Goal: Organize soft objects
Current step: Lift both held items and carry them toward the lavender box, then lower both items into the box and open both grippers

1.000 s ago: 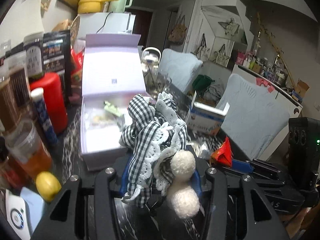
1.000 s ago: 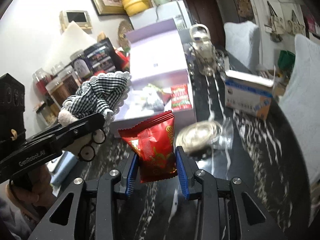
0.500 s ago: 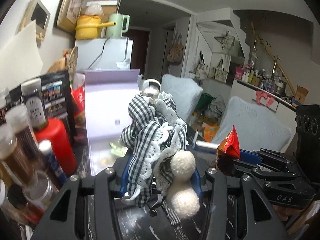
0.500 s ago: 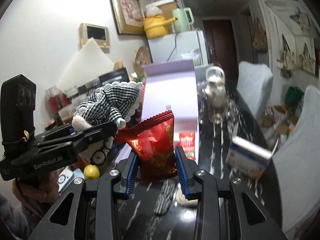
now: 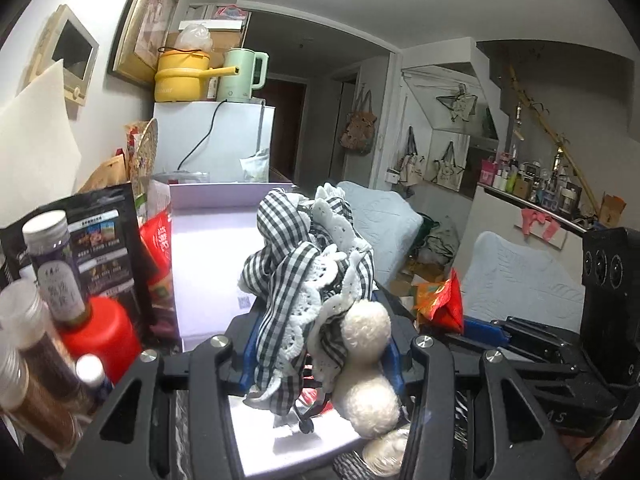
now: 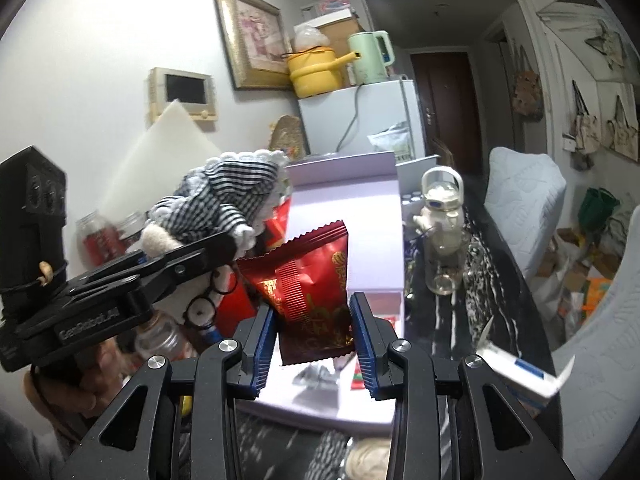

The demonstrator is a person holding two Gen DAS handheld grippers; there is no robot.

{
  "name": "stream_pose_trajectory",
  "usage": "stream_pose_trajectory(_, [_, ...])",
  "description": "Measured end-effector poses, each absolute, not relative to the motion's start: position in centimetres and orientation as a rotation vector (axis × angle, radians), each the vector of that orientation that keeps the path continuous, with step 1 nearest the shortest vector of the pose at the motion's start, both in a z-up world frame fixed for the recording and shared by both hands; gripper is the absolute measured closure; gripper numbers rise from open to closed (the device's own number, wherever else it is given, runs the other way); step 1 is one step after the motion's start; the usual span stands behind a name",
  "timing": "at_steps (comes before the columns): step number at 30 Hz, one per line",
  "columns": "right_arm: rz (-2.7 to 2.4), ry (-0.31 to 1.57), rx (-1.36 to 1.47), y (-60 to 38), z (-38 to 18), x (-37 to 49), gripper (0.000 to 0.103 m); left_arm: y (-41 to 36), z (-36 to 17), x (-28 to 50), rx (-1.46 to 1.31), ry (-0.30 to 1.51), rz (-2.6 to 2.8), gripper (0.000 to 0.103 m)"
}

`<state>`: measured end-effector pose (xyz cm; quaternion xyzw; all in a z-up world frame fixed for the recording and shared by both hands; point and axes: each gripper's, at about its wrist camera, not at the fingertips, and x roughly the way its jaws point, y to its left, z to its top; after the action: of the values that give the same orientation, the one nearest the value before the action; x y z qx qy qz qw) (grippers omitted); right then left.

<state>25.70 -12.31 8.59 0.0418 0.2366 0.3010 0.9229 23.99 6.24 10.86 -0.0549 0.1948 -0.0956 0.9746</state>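
Observation:
My left gripper [image 5: 320,354] is shut on a checked black-and-white cloth doll [image 5: 304,272] with lace trim and cream pom-poms; it hangs in the air over the open lilac box [image 5: 208,240]. My right gripper [image 6: 314,338] is shut on a red snack packet [image 6: 308,280], held upright in front of the same lilac box [image 6: 360,216]. In the right wrist view the left gripper [image 6: 224,250] and the doll [image 6: 224,196] sit to the left, level with the packet. The left wrist view shows the packet [image 5: 442,300] at the right.
Jars, a red bottle [image 5: 100,332] and a black pouch [image 5: 104,248] crowd the left of the box. A glass kettle [image 6: 442,236] stands on the black marbled table [image 6: 492,280]. A small white carton [image 6: 516,372] lies at the right. A white fridge [image 5: 216,140] stands behind.
Both grippers have risen with their loads; the box and table have dropped lower in both views. The grips on doll and packet stay the same.

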Motion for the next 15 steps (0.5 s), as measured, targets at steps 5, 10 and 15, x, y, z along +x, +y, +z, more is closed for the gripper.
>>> stream_pose_trajectory(5, [0.610,0.482,0.100,-11.8,8.7,28.6,0.068,6.8,10.2,26.9,-0.090,0.401,-0.146,0.055])
stream_pose_trajectory(10, [0.604,0.483,0.094,-11.0,8.8,31.4,0.068,7.7,8.6,29.6,-0.067,0.435,-0.091,0.055])
stream_pose_trajectory(15, [0.612,0.502,0.128,-10.4,8.3,34.2,0.068,9.0,6.4,32.6,-0.021,0.508,0.008,0.055])
